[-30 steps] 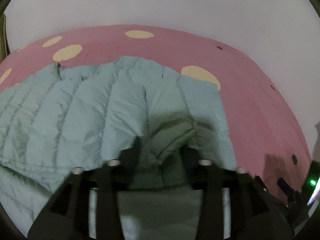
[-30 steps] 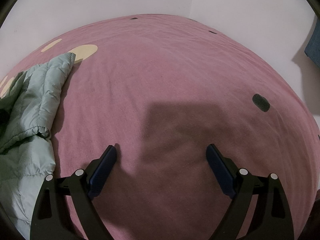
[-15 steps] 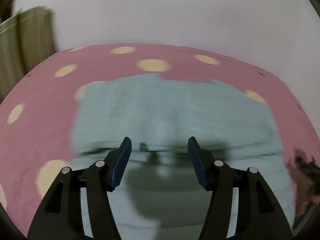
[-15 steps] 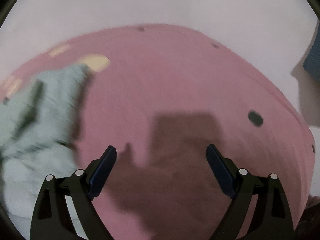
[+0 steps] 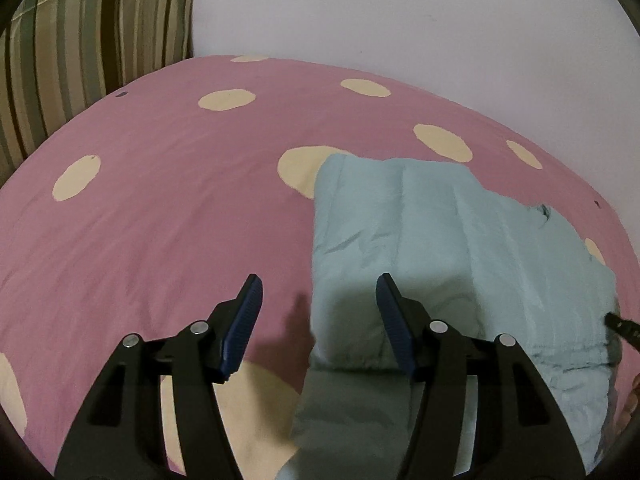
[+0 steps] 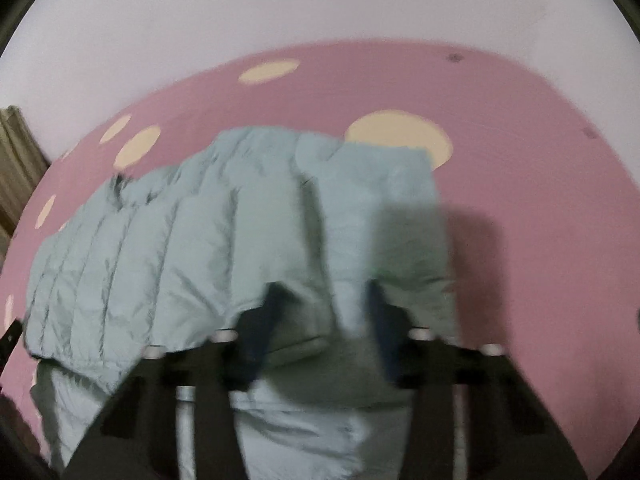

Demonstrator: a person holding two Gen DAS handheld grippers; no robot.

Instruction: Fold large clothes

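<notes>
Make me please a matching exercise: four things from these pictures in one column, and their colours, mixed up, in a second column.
Things:
1. quilted jacket
2. bed cover
3. striped cloth
4. wall

Colours:
a. pink with cream dots
b. plain white
c. pale blue-green
d. green, cream and brown stripes

Pairs: 1-c, 2-a, 3-d, 4-b
</notes>
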